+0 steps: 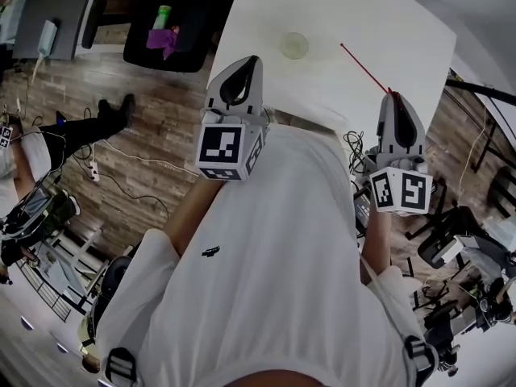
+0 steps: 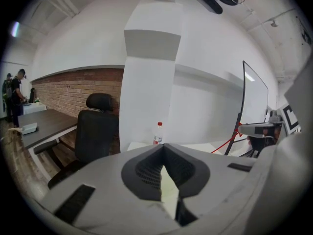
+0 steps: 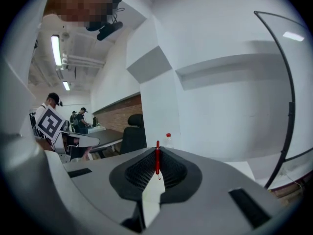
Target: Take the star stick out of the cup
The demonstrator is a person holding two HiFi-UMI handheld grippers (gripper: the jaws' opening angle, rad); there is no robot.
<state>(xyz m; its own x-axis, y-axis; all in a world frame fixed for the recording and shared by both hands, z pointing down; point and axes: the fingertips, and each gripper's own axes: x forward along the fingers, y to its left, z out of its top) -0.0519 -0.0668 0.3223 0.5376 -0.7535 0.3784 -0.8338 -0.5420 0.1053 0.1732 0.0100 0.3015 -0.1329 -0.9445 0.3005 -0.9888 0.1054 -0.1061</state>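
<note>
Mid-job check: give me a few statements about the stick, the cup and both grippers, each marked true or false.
1. The right gripper is shut on the red stick. True.
2. The stick stands in the cup. False: it is out of the cup and held off to its right in the head view.
3. The left gripper holds the cup. False: its jaws are together with nothing between them, and the cup stands alone.
4. The cup stands on the white table. True.

No legible text, numbers or signs anywhere.
</note>
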